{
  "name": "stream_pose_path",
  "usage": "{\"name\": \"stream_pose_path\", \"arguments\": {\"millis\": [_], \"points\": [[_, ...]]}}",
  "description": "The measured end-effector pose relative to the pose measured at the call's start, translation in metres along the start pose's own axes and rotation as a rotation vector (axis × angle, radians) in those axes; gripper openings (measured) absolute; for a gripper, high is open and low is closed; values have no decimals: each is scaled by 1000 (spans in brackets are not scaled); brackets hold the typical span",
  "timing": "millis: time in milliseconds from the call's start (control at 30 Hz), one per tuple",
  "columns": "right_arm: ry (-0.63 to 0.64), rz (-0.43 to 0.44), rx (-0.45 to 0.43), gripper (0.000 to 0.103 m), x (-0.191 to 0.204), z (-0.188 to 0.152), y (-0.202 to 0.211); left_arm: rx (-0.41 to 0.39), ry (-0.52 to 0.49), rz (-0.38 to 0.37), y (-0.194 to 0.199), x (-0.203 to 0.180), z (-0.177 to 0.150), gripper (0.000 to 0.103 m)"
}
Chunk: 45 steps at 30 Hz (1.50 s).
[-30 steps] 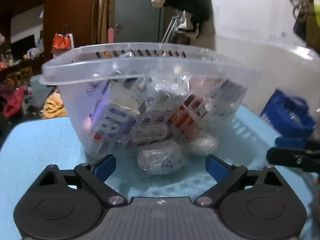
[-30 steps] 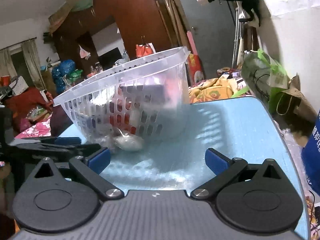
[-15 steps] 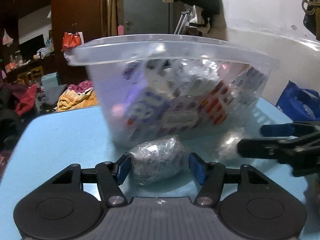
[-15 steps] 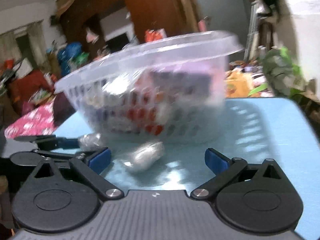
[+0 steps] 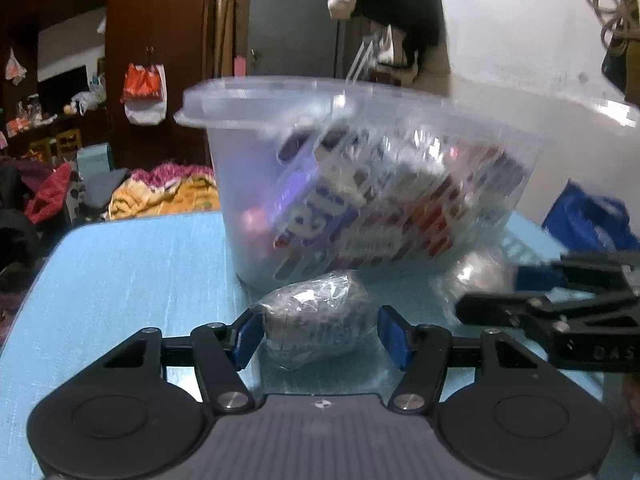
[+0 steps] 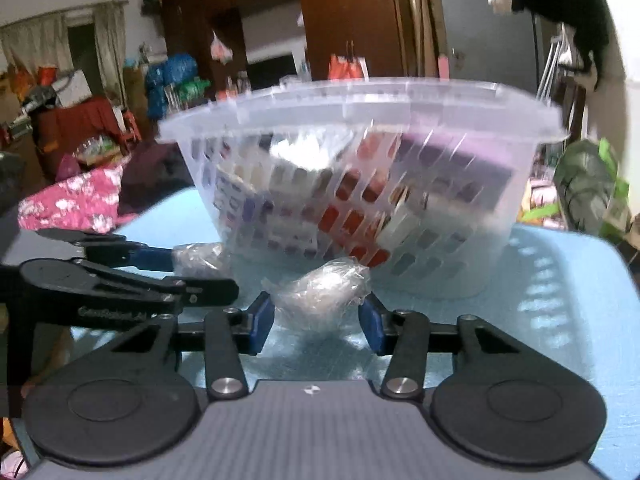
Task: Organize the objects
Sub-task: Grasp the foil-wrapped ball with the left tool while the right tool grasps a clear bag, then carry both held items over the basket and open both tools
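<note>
My left gripper [image 5: 318, 334] has its jaws closed around a plastic-wrapped bundle [image 5: 316, 326] on the blue table [image 5: 132, 280]; my right gripper [image 6: 318, 320] clamps a second wrapped bundle [image 6: 324, 294]. Just beyond both stands the clear slotted basket [image 6: 472, 236], packed with boxes.

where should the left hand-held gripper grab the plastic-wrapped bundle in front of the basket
Grip the plastic-wrapped bundle across its thick middle, coming in low and level from the near side, away from the basket. It lies on its side on the table, and the left hand-held gripper already straddles it.
</note>
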State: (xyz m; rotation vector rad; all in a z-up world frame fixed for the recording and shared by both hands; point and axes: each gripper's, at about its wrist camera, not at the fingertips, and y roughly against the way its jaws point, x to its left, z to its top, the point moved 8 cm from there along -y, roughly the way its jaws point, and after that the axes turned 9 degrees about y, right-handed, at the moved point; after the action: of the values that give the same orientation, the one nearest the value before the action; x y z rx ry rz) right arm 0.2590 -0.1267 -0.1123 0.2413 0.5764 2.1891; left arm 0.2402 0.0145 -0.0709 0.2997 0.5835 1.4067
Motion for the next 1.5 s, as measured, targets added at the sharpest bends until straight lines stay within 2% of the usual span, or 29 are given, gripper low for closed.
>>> {"name": "stream_pose_path", "arguments": {"millis": [200,300,400,667,800,867,933,1000,1033,1167,1233,1267,1300,1333,1367,1400,1433,1500], "points": [[-40,7,-106,50,-2,-5,34,-127,73,-112,37,-9,-3,66],[-108,48,-160,50,-3,-7,51,-173,97,-161,52,-16,-7,66],[-148,91,-190,50,4,-8,62,-221,78,-179,65,-22,-14,66],[-174,63,-224,50,6,-16,70,-273,80,-212,81,-22,-15,66],[-112,31,-288,50,3,13,81,-340,45,-198,102,-24,22,66],[-48,8,-323,50,0,46,85,-356,26,-194,107,-28,55,66],[0,-40,-328,50,-8,75,83,-336,24,-197,107,-32,89,66],[28,-92,-301,50,-21,108,73,-334,9,-182,101,-37,124,66],[29,-95,-274,50,-29,123,64,-331,-4,-137,93,-38,144,66],[28,-113,-191,50,-60,170,17,-211,34,-55,39,-32,180,66],[34,-105,-141,57,-70,172,-6,-180,64,-23,14,-23,182,66],[48,-105,-118,63,-73,172,-20,-170,78,-10,1,-17,181,72],[64,-123,-97,77,-75,169,-29,-153,98,0,-10,-12,178,78],[83,-168,-80,89,-78,164,-35,-133,119,2,-20,-7,174,90],[104,-216,-82,92,-81,160,-38,-122,132,-1,-25,-4,170,94],[104,-229,-90,97,-83,156,-36,-122,121,-9,-25,-2,166,94],[80,-199,-102,103,-83,151,-31,-134,98,-16,-21,-3,162,94],[33,-133,-135,103,-80,144,-14,-185,44,-11,-4,-6,155,101]]}}
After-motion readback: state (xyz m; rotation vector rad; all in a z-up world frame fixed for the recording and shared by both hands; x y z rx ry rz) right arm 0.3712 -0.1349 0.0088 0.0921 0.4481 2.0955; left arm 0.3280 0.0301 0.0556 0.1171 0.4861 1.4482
